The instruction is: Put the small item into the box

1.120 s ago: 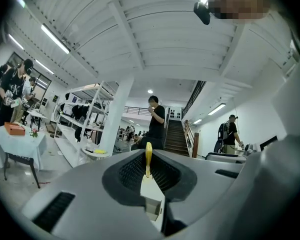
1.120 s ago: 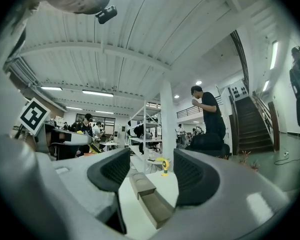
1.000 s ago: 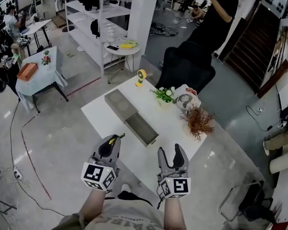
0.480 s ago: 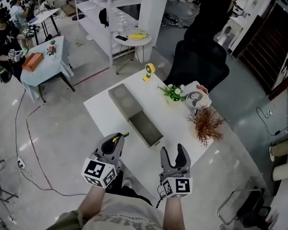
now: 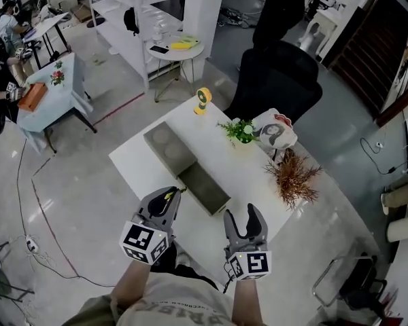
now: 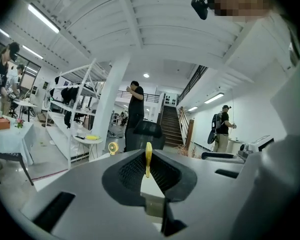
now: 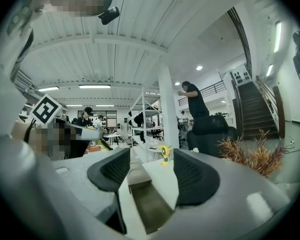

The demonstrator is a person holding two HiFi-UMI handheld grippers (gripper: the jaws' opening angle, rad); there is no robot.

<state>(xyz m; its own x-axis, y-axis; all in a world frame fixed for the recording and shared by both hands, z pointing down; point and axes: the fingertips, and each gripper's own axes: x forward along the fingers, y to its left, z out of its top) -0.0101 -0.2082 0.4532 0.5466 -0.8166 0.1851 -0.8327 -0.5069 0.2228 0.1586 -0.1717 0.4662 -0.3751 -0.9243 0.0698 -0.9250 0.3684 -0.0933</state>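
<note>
Left claw: the left claw point(image 5: 164, 199), low and left of centre in the head view, is clenched on the small thin yellow item point(image 6: 148, 156), which stands upright between the pads.
Right claw: the right claw point(image 5: 243, 216), low and right of centre, is released. Its jaws stand apart with nothing between them, only the box showing beyond the gap.
Box: the long grey rectangular box point(image 5: 202, 187) lies mid-frame on the white desk point(image 5: 139, 165), its open section at the end nearer the claws.
Item's place: it is in the left claw, near the box's open end but not over it, and not inside.
Just changed: very little! Over the last second both claws stay at the bottom of the frame by the desk's near edge. The desk only drifts a touch as the head moves, and the left claw keeps the same pinch.
What it means: probably still the carry. The drop has not started.
Next call: the left claw goes forward over the open section, then lets go.
Watch for: a thin piece held edge-on could tip on release.
</note>
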